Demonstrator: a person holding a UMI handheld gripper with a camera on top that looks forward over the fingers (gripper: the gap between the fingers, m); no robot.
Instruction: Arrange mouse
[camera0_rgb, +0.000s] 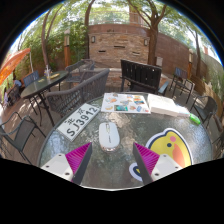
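beyond everything stands a brick wall (120, 42) with trees above it. nearer, a dark patio table (45, 82) with metal chairs (75, 97) sits off to one side. the glass worktop (112, 155) fills the foreground and carries all the small things. at its far edge rests a black laptop (140, 74), lid up. in front of the laptop lies a printed mat (125, 102) with colourful pictures, and beside that a white sign (78, 119) with dark lettering, set at a slant. a bright rainbow-coloured sticker (170, 148) lies just beyond one finger. the white mouse (108, 135) rests on the worktop just ahead of the tool (109, 160), centred on the gap. the tool's fingers are spread apart, touching nothing.
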